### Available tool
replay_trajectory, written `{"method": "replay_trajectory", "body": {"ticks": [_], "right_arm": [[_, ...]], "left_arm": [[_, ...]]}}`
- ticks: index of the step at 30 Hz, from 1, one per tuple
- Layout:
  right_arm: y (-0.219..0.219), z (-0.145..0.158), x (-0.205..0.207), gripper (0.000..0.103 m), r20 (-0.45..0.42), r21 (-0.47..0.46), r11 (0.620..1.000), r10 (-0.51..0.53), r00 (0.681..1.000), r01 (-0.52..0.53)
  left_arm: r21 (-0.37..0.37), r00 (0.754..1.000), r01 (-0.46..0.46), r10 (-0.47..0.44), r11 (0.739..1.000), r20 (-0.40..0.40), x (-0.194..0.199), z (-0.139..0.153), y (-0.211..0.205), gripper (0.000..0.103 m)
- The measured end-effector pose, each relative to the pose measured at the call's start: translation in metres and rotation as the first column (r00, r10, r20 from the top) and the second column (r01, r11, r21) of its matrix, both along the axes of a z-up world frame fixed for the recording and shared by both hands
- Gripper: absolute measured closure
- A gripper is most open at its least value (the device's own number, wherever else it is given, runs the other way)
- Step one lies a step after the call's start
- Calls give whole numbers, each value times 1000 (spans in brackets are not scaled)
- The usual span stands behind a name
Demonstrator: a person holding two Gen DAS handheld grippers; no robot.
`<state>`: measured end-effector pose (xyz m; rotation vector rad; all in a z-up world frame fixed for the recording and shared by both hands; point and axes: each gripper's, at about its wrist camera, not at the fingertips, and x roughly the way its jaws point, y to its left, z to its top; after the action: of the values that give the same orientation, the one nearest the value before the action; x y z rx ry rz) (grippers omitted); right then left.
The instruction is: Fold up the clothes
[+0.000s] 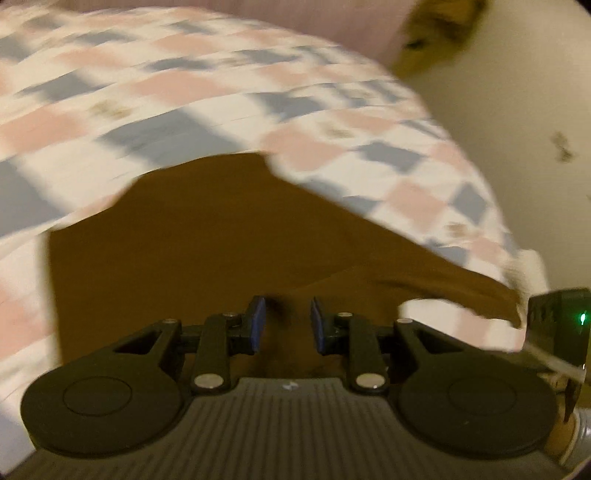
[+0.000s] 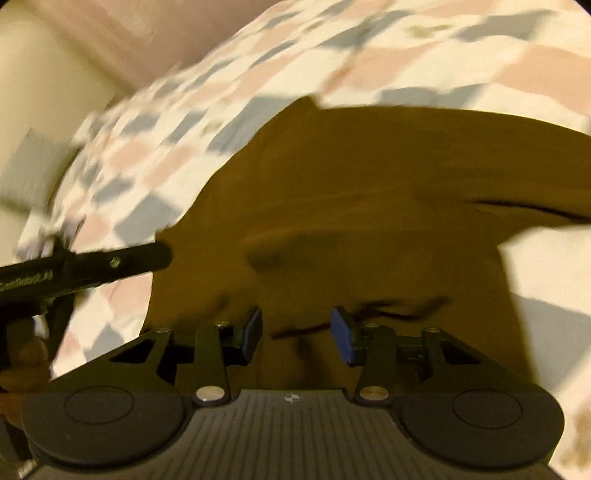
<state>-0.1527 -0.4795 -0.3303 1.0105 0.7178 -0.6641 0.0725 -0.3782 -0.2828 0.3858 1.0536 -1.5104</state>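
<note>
A brown garment (image 1: 229,229) lies spread on a checked bedspread (image 1: 147,85) of pink, blue and white squares. My left gripper (image 1: 287,325) hovers over its near part, blue pads apart, nothing between them. In the right wrist view the same brown garment (image 2: 351,184) fills the middle, with a dark drawstring or seam (image 2: 388,314) near my right gripper (image 2: 296,334), which is open and empty. The left gripper's black body (image 2: 92,262) shows at the left edge of that view. Both views are motion-blurred.
The bedspread (image 2: 166,122) reaches a cream wall (image 1: 517,110) past the bed's edge. A yellow-brown blurred object (image 1: 436,33) sits at the top right of the left wrist view. A black device with a green light (image 1: 561,325) is at the right. A hand (image 2: 26,362) holds the left gripper.
</note>
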Motion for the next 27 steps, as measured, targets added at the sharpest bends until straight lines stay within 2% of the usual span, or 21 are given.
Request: {"method": "replay_trajectory", "body": {"ticks": [3,5,6,8,11,13,15,17,19,21,24,26,27], "right_arm": [[-9,-2,-55,58,-25,38,987,-154,988,155],[-17,-5,-97,58,-39,67,961,-266,963,268],[-24,-6,-124,57,-40,76,937,-340,940,342],[-36,-6,-180,55,-44,93,870,-482,875,484],[-51,2,-279,50,-13,79,715,-696,717,695],[-56,8,-337,47,19,54,602,-798,602,797],[-58,5,-388,46,47,66,491,-871,489,869],[-59,-7,-422,46,65,106,395,-918,390,912],[-59,-21,-442,46,56,138,329,-944,324,934],[-61,-33,-460,46,61,167,286,-958,280,943],[-67,-54,-472,45,68,233,246,-969,237,941],[-73,-62,-476,45,78,251,241,-970,228,938],[-77,-61,-477,50,73,233,268,-963,258,935]], "left_arm": [[22,996,53,-55,998,64,-32,-23,-28,82],[104,988,61,-75,993,134,-45,-56,-45,81],[165,983,51,-79,985,168,-49,-74,-52,82],[231,975,32,-80,973,206,-53,-95,-59,82],[187,969,10,-56,982,242,-62,-68,-54,82],[159,969,-12,-28,987,245,-66,-48,-49,79],[145,975,-51,18,988,222,-67,-32,-42,75],[151,977,-93,61,984,205,-70,-24,-37,75],[162,977,-119,87,980,193,-78,-21,-35,75],[174,977,-124,89,977,193,-87,-20,-36,75],[192,976,-119,80,974,201,-100,-20,-36,75],[199,976,-125,84,972,203,-107,-20,-37,75],[202,975,-132,90,970,201,-108,-20,-37,75]]}}
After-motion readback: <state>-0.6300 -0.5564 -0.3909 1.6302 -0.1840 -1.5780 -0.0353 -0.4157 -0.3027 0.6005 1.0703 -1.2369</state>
